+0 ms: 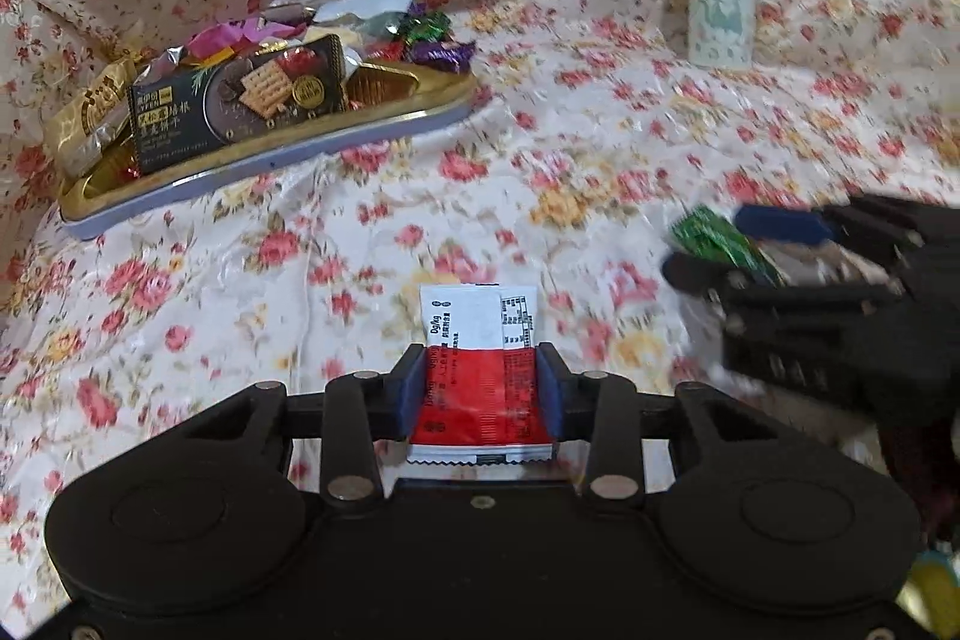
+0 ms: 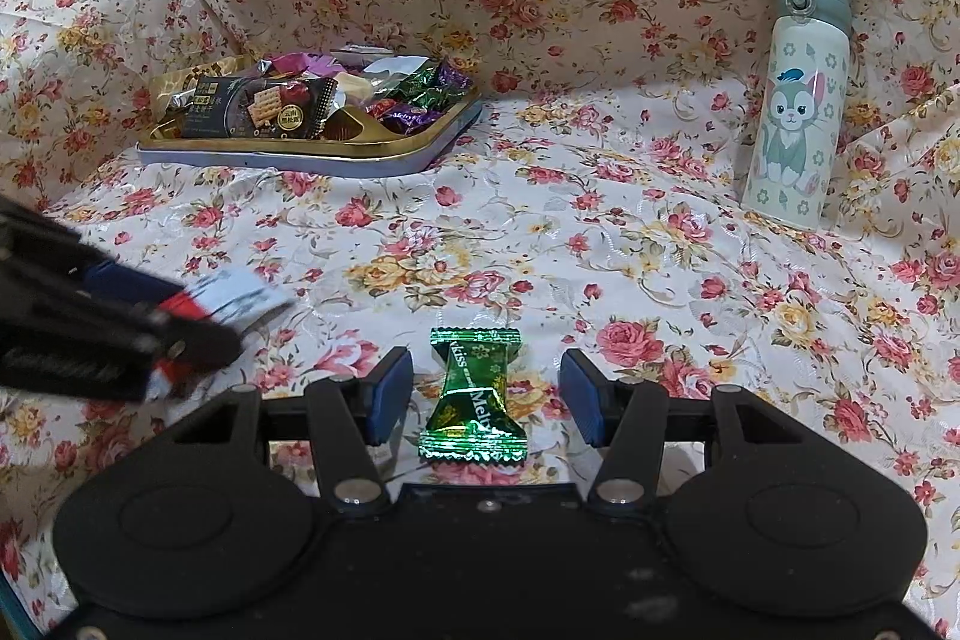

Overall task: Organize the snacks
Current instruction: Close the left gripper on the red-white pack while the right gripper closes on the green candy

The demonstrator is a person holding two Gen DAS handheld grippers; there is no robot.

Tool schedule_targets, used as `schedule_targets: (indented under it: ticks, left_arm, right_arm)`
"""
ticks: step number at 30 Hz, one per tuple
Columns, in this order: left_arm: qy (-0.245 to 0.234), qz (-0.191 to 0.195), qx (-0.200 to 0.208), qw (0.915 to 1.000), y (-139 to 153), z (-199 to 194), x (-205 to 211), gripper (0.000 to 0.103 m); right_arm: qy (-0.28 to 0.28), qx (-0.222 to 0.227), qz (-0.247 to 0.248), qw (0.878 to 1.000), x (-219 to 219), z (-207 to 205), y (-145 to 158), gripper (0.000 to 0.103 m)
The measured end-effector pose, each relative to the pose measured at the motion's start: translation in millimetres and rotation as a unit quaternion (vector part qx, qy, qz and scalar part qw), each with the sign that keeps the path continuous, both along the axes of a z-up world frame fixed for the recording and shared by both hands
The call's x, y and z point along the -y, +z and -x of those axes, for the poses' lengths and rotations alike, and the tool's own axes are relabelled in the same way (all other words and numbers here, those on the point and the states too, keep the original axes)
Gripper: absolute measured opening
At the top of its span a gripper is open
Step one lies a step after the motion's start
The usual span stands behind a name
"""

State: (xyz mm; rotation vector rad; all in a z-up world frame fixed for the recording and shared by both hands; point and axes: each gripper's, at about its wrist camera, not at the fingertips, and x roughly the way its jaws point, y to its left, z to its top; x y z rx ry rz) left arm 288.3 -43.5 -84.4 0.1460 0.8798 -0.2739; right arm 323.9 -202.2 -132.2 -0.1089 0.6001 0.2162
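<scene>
While the left tongs (image 1: 485, 388) stand narrowed, their blue pads (image 1: 411, 391) press both long edges of a red-and-white sachet (image 1: 480, 370), which sticks out forward beyond the fingertips; in the right wrist view the same sachet (image 2: 240, 301) appears blurred at the left edge, clamped in the black linkage. The right tongs (image 2: 485, 397) stand about half open over a green foil candy (image 2: 474, 400) that lies on the floral cloth (image 2: 540, 232) between the pads (image 2: 393, 394), with a clear gap on each side and no contact. From the left wrist view the candy (image 1: 720, 244) sits between the right tongs' fingers at the right edge. A shallow gold-lined tin tray (image 1: 360, 139) rests farther back on the left, loaded with a dark cracker packet (image 1: 240, 106), a gold packet (image 1: 90, 118) and assorted purple, green and pink wrapped sweets. A pale bottle with a cartoon cat (image 2: 792, 124) stands upright at the far right, well apart from the tray. Open cloth lies between both tongs and the tray.
</scene>
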Motion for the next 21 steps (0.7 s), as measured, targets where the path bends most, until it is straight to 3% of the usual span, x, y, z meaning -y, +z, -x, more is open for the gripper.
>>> schedule_targets:
  ticks: [9, 16, 21]
  left_arm:
    - [0.03, 0.029, -0.022, 0.9989, 6.1, 15.7, -9.4, 0.046]
    - [0.054, 0.038, 0.004, 0.9978, 26.4, 39.1, -14.5, 0.045]
    - [0.07, 0.048, 0.002, 0.9964, 40.6, 60.0, -19.2, 0.045]
  right_arm:
    - [-0.001, 0.0, -0.001, 1.0, -0.2, 0.4, 0.0, 0.056]
    - [-0.001, 0.0, -0.001, 1.0, -0.1, 0.3, 0.1, 0.056]
    - [-0.001, 0.0, 0.001, 1.0, -0.3, 0.3, 0.2, 0.056]
